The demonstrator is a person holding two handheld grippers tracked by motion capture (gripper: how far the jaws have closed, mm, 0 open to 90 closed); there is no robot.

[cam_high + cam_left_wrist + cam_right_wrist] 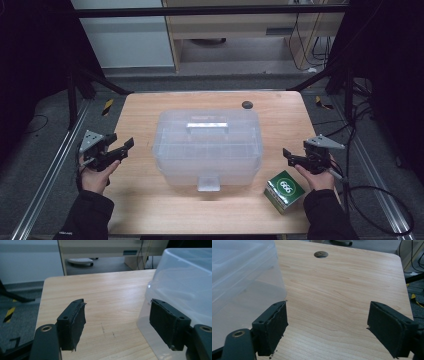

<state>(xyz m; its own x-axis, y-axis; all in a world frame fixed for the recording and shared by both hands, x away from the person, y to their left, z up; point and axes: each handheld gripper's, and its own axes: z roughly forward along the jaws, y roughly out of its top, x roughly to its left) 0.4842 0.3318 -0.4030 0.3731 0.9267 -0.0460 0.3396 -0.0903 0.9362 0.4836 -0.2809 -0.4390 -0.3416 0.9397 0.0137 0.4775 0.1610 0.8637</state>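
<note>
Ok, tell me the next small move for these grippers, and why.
Probably bring the right gripper in toward the front latch of the clear storage box. The lid looks closed, both grippers hang open and empty, the left gripper beside the box's other side.

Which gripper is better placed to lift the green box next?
Probably the right gripper: its open fingers hover just beside the green box, with nothing between. The left gripper sits across the clear container.
</note>
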